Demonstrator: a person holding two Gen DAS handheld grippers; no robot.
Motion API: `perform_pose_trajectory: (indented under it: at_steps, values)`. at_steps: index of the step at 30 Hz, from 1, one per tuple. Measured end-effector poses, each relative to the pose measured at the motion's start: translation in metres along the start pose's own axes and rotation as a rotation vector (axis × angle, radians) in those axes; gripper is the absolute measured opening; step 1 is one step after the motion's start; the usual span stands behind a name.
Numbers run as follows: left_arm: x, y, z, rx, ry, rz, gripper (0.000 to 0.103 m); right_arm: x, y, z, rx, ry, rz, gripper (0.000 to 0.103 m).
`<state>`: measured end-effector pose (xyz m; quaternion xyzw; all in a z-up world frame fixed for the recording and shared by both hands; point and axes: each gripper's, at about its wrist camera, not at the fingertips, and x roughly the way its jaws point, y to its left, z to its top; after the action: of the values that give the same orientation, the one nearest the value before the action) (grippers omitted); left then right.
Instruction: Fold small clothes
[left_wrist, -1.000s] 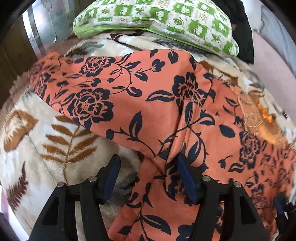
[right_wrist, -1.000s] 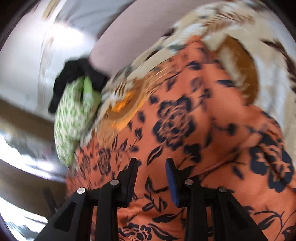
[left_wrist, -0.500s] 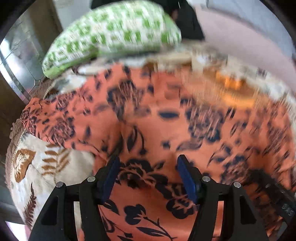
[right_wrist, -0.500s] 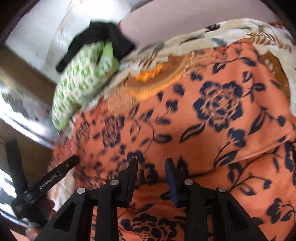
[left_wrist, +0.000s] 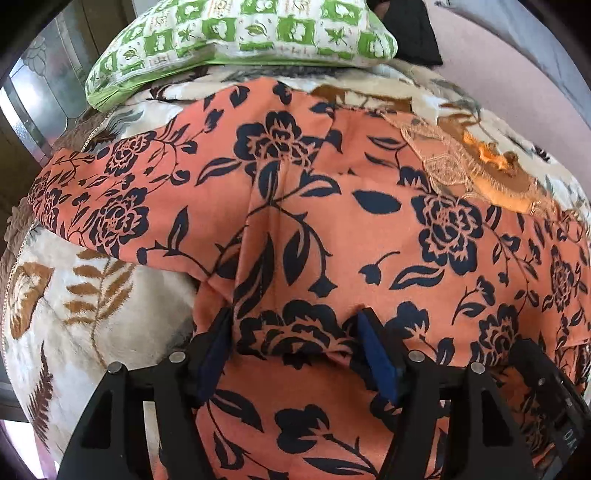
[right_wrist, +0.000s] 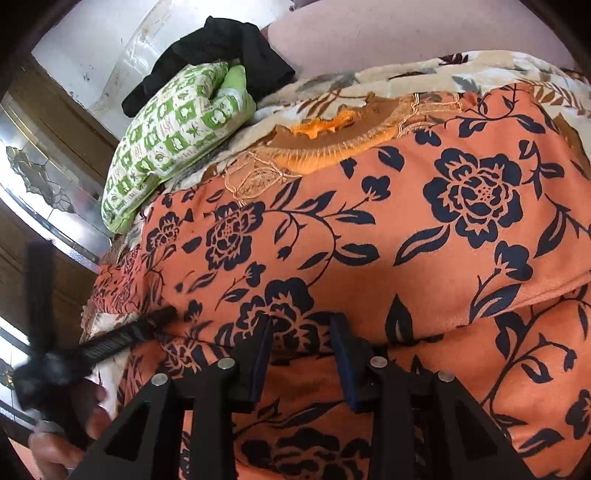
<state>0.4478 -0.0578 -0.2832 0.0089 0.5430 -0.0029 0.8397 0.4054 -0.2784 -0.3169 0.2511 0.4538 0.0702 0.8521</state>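
An orange garment with a dark blue flower print (left_wrist: 369, 229) lies spread on a bed; it also fills the right wrist view (right_wrist: 406, 258). Its lace-trimmed neckline (right_wrist: 332, 147) lies toward the pillow, and one sleeve (left_wrist: 96, 199) reaches left. A folded edge of the cloth runs across just in front of both grippers. My left gripper (left_wrist: 295, 332) is open, its jaws set either side of this fold. My right gripper (right_wrist: 301, 328) is open over the same fold further right. The left gripper's body shows in the right wrist view (right_wrist: 110, 343).
A cream blanket with brown leaf print (left_wrist: 81, 295) covers the bed. A green and white checked pillow (left_wrist: 240, 33) lies at the head, with a black cloth (right_wrist: 218, 48) behind it. A wooden cabinet with patterned glass (right_wrist: 40, 177) stands at the left.
Both grippers have moved over the garment and settled at its folded near edge. The left view swung back so the sleeve and blanket show again. Both grippers stayed open.
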Motion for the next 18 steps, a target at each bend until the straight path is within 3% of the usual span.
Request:
perform_pose_trajectory:
  at_steps: [4, 8, 12, 15, 18]
  values:
    - [-0.002, 0.014, 0.006, -0.069, 0.012, -0.067, 0.069, -0.003, 0.01, -0.002, -0.032, -0.009, -0.031, 0.036]
    - [-0.007, 0.038, 0.015, -0.156, 0.01, -0.139, 0.069, -0.01, 0.025, 0.001, -0.061, -0.048, 0.09, 0.036]
    - [-0.028, 0.076, 0.024, -0.215, -0.065, -0.091, 0.069, 0.001, 0.046, 0.008, -0.085, -0.033, 0.185, 0.036]
    - [-0.026, 0.119, 0.025, -0.307, -0.072, -0.053, 0.069, 0.022, 0.073, 0.023, -0.064, -0.025, 0.226, 0.036]
    - [-0.019, 0.16, 0.021, -0.412, -0.05, -0.016, 0.069, 0.053, 0.111, 0.031, -0.086, 0.017, 0.209, 0.036]
